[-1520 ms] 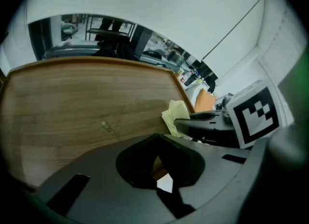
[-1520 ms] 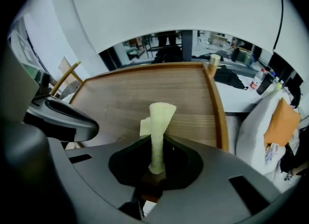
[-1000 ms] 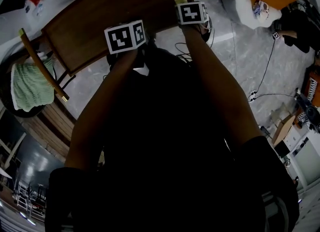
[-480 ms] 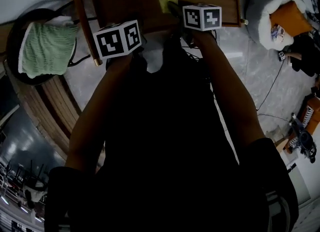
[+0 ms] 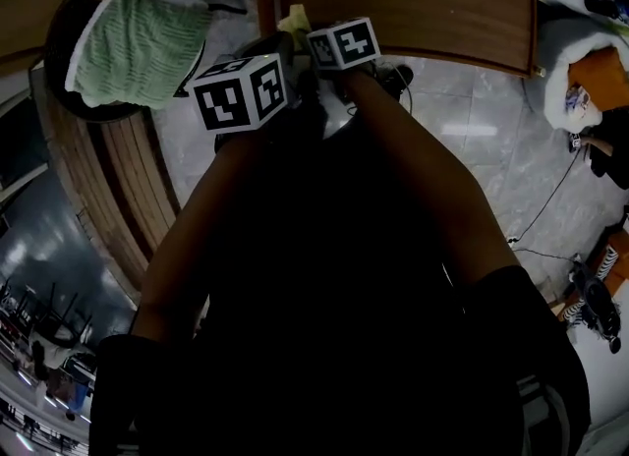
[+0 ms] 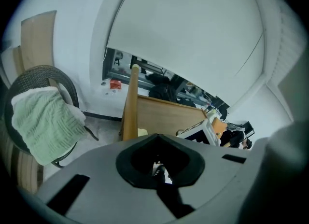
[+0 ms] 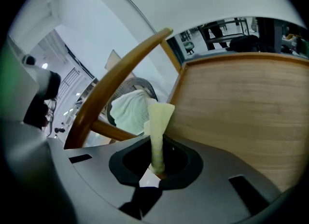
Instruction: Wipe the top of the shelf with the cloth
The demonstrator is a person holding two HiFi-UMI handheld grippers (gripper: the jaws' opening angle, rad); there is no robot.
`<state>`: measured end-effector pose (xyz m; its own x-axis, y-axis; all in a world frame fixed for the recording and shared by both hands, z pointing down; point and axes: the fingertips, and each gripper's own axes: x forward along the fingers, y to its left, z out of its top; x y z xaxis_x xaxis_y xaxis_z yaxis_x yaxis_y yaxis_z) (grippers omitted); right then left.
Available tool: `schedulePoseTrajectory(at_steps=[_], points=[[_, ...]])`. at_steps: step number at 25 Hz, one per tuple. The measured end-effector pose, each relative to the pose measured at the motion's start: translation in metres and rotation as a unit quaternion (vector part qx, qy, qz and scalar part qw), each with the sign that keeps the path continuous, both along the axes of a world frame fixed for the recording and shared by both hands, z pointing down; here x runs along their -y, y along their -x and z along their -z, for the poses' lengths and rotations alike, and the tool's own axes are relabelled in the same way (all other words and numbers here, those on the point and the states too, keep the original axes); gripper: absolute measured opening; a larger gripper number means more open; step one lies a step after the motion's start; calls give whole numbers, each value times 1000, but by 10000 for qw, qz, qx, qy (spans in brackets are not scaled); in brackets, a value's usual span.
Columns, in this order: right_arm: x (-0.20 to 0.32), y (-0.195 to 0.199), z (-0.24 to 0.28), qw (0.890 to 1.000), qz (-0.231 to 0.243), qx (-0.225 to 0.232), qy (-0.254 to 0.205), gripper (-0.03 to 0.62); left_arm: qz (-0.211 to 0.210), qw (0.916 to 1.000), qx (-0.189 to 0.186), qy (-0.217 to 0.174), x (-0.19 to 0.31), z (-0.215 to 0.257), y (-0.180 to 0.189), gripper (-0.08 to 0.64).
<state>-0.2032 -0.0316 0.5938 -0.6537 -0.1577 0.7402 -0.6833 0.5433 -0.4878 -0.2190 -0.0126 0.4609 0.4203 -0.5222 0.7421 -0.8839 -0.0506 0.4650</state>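
Observation:
The shelf's brown wooden top [image 5: 423, 2] lies at the upper right of the head view. My right gripper [image 7: 155, 167] is shut on a pale yellow cloth [image 7: 158, 124], which sticks up from its jaws. Its marker cube [image 5: 342, 43] hangs at the shelf's near left corner, with the cloth [image 5: 293, 22] poking out just beyond it. The wood surface [image 7: 241, 102] fills the right of the right gripper view. My left gripper [image 6: 158, 172] is shut with nothing visible in it; its cube [image 5: 241, 92] sits left of the right one, over the floor.
A green towel [image 5: 138, 46] lies in a dark round chair [image 5: 61, 22] at the upper left. A curved wooden rail [image 7: 116, 80] runs beside the shelf's left end. Grey tiled floor [image 5: 491, 169], cables and a white cushion [image 5: 565, 36] are to the right.
Both grippers and the cloth have shifted left along the shelf's near edge to its left corner. In the head view the shelf has slid right and the green towel has come closer.

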Motion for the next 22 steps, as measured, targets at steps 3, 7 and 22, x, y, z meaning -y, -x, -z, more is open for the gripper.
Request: schedulePoseTrajectory(at_steps=[3, 7, 22], points=[[-5, 10, -15, 9994, 211, -255, -106, 48, 12, 10000, -30, 58, -4, -4, 9, 11], [-2, 9, -23, 9959, 486, -723, -255, 48, -23, 9999, -35, 92, -1, -10, 7, 11], [5, -109, -25, 9947, 412, -932, 167, 48, -347, 9983, -141, 456, 24, -39, -104, 11]])
